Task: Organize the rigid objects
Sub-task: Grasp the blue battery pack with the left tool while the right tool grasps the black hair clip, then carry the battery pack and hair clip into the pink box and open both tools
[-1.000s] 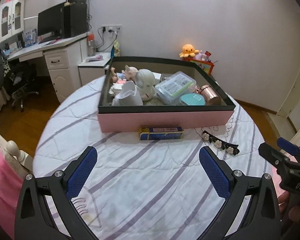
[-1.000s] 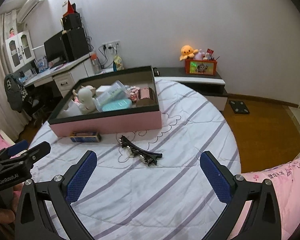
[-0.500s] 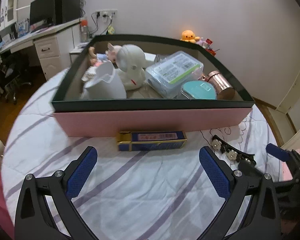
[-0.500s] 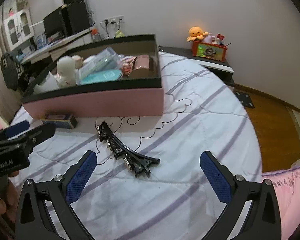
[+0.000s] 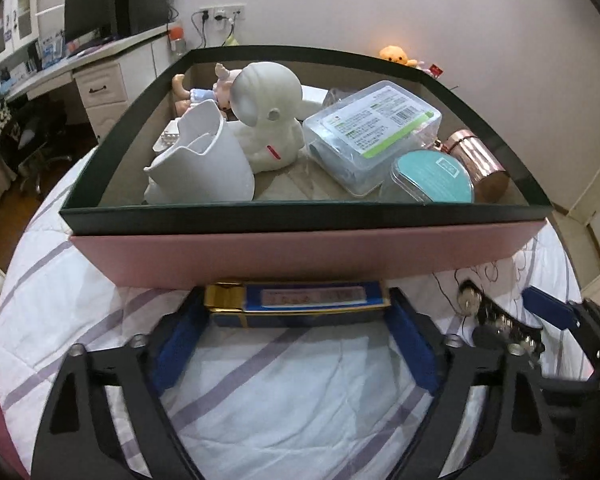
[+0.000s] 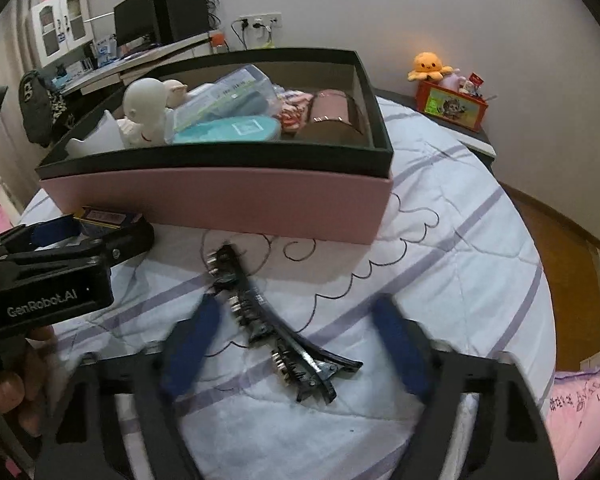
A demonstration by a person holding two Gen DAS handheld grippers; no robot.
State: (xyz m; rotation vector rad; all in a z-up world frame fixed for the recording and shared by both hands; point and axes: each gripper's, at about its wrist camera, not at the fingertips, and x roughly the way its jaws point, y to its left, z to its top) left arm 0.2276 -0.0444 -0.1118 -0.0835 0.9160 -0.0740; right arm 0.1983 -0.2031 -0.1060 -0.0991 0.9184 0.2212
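Note:
A blue and gold flat box [image 5: 300, 303] lies on the bed cover against the pink storage box [image 5: 300, 256]. My left gripper [image 5: 296, 320] is open, with its blue pads on either side of the flat box's ends. A black hair clip with small ornaments [image 6: 276, 328] lies on the cover. My right gripper [image 6: 296, 340] is open and straddles the clip, blurred by motion. The clip also shows in the left wrist view [image 5: 500, 324], and the left gripper in the right wrist view [image 6: 56, 248].
The pink box [image 6: 220, 204] with a dark rim holds a white astronaut figure [image 5: 264, 116], a white cup [image 5: 200, 164], a clear plastic case [image 5: 372, 132], a teal tin [image 5: 432, 176] and a copper jar [image 5: 476, 160]. A desk [image 5: 80, 68] stands beyond. The bed edge curves round.
Both grippers moved forward and down. The left one now brackets the blue flat box and the right one now straddles the hair clip.

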